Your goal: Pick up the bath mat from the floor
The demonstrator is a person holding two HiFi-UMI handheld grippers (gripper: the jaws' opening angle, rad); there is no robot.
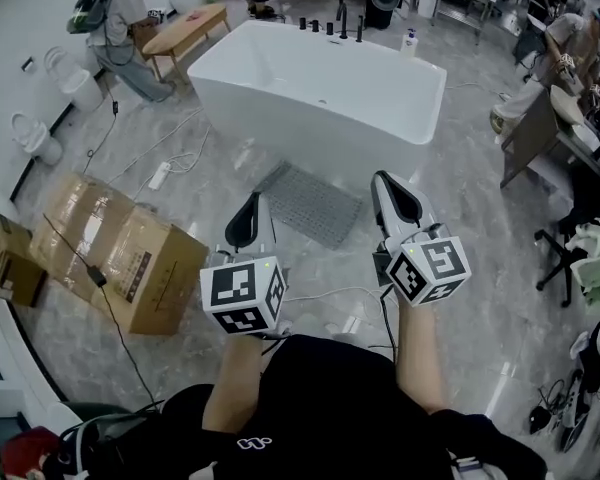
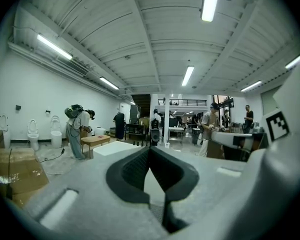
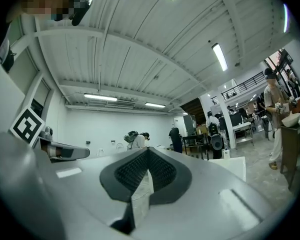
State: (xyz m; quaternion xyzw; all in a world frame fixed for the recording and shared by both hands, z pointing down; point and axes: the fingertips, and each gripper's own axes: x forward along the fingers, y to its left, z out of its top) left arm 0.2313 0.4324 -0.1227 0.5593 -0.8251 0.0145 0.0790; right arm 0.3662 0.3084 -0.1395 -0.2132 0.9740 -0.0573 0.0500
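Observation:
In the head view the grey textured bath mat (image 1: 306, 204) lies flat on the marble floor, just in front of the white bathtub (image 1: 320, 93). Both grippers are held level above the floor, near my body. My left gripper (image 1: 247, 211) is shut and empty, hovering over the floor at the mat's near left corner. My right gripper (image 1: 389, 186) is shut and empty, just right of the mat's near right edge. In the left gripper view the black pads (image 2: 135, 170) meet at the tip. In the right gripper view the pads (image 3: 162, 171) also meet, and the mat is hidden in both.
Cardboard boxes (image 1: 120, 250) sit on the floor at the left, with a cable and a power strip (image 1: 160, 175) nearby. A person with a backpack (image 1: 115, 23) bends beside a wooden bench (image 1: 185, 28). Toilets (image 1: 35, 133) line the left wall. A black chair (image 1: 575, 238) stands at the right.

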